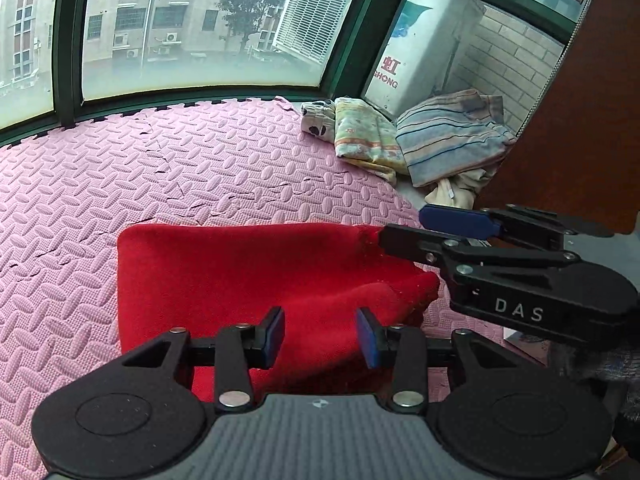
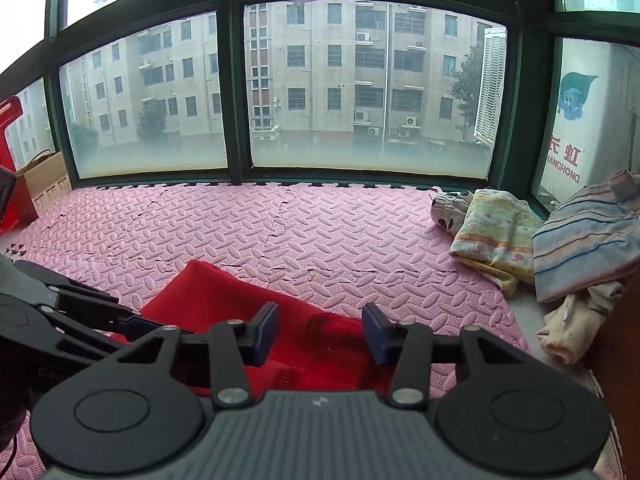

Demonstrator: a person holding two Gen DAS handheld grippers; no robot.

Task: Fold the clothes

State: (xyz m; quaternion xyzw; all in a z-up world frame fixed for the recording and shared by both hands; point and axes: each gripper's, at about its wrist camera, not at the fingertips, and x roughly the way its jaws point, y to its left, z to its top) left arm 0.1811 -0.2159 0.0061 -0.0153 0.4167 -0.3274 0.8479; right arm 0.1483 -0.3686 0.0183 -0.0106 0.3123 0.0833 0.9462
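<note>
Two grippers: you are holding one in each hand, both low over the red cloth (image 1: 248, 280).
Left gripper (image 1: 320, 336): its fingers are standing wide apart and are gripping nothing; the red cloth is lying just under and ahead of them.
Right gripper (image 2: 320, 332): its fingers are also standing wide apart, holding nothing, hanging over the cloth's right edge.
Red cloth: it is lying folded on the pink mat (image 2: 320, 232), right below both grippers.
Other clothes (image 2: 496, 232): they are sitting in a pile far ahead and to the right of your grippers, by the window (image 2: 360, 88).
</note>
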